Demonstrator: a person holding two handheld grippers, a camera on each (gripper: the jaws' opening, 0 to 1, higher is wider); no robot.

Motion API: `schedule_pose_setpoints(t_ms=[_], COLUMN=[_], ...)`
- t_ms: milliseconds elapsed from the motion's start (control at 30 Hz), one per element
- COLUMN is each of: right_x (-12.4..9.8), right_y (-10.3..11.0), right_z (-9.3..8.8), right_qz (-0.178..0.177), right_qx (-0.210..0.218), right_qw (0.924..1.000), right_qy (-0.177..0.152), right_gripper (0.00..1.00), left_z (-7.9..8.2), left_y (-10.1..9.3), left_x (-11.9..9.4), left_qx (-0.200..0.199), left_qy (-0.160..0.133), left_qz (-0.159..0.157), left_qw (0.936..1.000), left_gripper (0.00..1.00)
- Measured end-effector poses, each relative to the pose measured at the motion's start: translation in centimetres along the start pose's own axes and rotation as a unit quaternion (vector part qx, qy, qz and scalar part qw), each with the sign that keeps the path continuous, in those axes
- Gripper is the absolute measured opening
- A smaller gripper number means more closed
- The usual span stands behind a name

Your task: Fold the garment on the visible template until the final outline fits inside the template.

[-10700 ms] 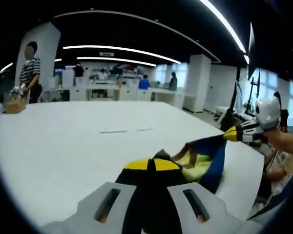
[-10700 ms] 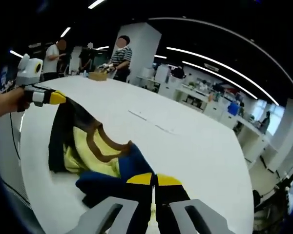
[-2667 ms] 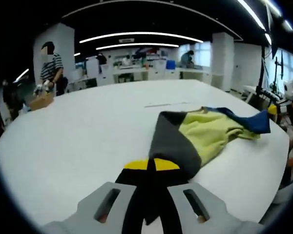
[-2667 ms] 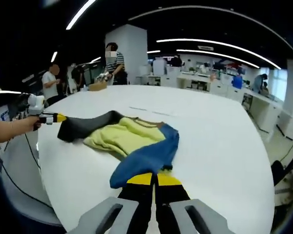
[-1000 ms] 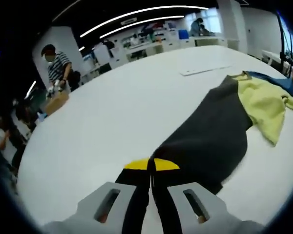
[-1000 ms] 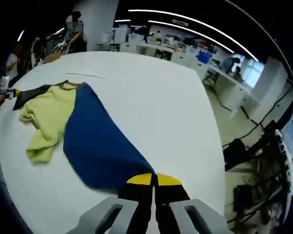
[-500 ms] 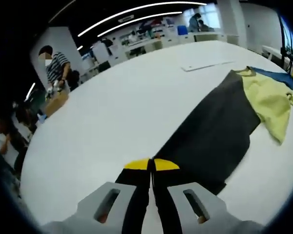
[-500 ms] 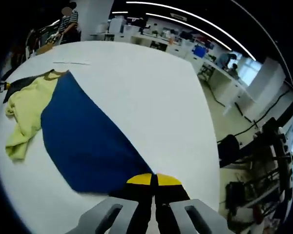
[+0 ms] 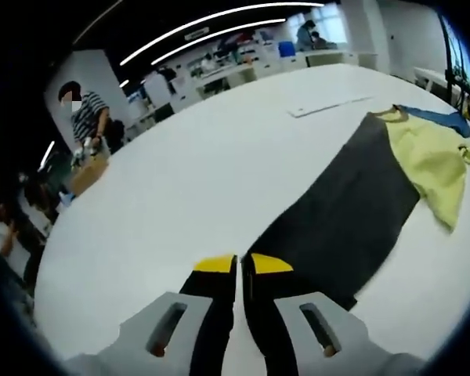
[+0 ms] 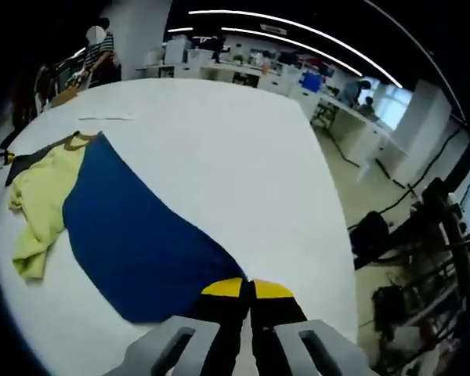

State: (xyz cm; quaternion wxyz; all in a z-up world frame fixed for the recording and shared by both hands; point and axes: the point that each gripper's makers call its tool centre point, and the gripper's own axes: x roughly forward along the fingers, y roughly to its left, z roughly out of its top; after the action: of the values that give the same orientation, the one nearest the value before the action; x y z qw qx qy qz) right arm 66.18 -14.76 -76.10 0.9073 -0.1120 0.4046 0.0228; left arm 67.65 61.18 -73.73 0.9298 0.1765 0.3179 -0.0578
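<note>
Garment [image 9: 352, 204] spread flat on table [image 9: 188, 180], dark sleeve running ahead-right of left gripper [image 9: 244, 265]; jaws slightly apart, sleeve end just beside tips. Right gripper [image 10: 246, 289] jaws together on blue sleeve [image 10: 133, 235] end. Judgement: tension sleeves evenly, smooth wrinkled yellow body [image 10: 39, 196] before folding; template not discernible.

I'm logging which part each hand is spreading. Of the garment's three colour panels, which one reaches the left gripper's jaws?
The dark grey panel: it runs right to the left gripper, while the yellow panel and blue panel lie at the garment's far end.
</note>
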Motion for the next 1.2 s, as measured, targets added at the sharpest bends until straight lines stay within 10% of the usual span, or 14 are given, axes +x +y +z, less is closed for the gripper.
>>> schedule_pose_setpoints(t_ms=[600, 1200], right_x=[-3.7, -8.0], right_y=[7.0, 17.4], right_z=[4.3, 7.8], right_qz=[0.133, 0.277], right_qx=[0.030, -0.016], right_qw=[0.9862, 0.9514], right_qy=[-0.094, -0.135], right_gripper=[0.63, 0.87], left_z=[2.8, 4.4], left_y=[-3.6, -10.3], left_x=[-2.7, -5.9], left_qx=[-0.089, -0.107], left_qy=[-0.095, -0.143], left_qz=[-0.083, -0.179], left_qw=[0.9880, 0.9676], left_gripper=[0.52, 0.82])
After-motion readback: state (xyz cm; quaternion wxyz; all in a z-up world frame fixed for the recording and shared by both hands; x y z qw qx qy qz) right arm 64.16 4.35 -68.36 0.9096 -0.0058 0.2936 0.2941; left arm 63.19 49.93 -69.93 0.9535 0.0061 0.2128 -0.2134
